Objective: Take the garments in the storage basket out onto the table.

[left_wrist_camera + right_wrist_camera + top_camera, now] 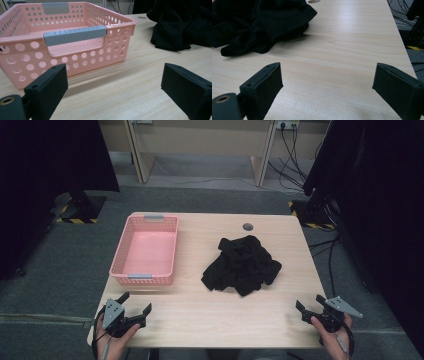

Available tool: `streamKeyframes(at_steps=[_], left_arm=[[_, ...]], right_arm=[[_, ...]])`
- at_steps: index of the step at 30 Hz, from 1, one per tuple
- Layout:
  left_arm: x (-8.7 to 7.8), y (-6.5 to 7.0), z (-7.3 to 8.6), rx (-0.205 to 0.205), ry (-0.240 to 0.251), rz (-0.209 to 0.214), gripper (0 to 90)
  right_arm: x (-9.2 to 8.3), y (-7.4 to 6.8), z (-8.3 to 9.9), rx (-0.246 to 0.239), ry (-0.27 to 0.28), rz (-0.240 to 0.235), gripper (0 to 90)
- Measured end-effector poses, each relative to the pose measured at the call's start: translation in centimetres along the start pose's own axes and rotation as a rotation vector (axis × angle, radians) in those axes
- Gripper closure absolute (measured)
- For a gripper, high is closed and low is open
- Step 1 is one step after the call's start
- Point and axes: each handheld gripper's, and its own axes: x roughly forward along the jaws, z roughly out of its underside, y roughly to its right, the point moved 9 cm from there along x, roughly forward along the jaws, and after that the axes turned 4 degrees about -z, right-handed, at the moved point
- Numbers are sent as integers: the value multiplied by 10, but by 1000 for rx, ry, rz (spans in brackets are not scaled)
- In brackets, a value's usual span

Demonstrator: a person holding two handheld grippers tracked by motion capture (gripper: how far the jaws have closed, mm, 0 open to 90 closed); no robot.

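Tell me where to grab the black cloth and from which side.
Pinch the raised folds at the middle of the black cloth, coming down from above. It lies crumpled in a heap on the table, so its flat edges likely offer less to catch.

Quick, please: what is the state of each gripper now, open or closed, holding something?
Left gripper: open, holding nothing.
Right gripper: open, holding nothing.

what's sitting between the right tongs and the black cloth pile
Nothing visible. Bare wooden table lies between the open right tongs and the black cloth pile, both here and in the high view.
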Motion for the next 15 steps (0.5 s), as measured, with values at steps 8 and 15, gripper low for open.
streamKeyframes(at_steps=[8, 15], left_arm=[[0, -1, -1, 0, 10, -15, 60], [-2, -1, -1, 4, 22, -24, 61]], right_arm=[[-1, 0, -1, -9, 11, 7, 84], [-1, 0, -1, -11, 13, 13, 79]])
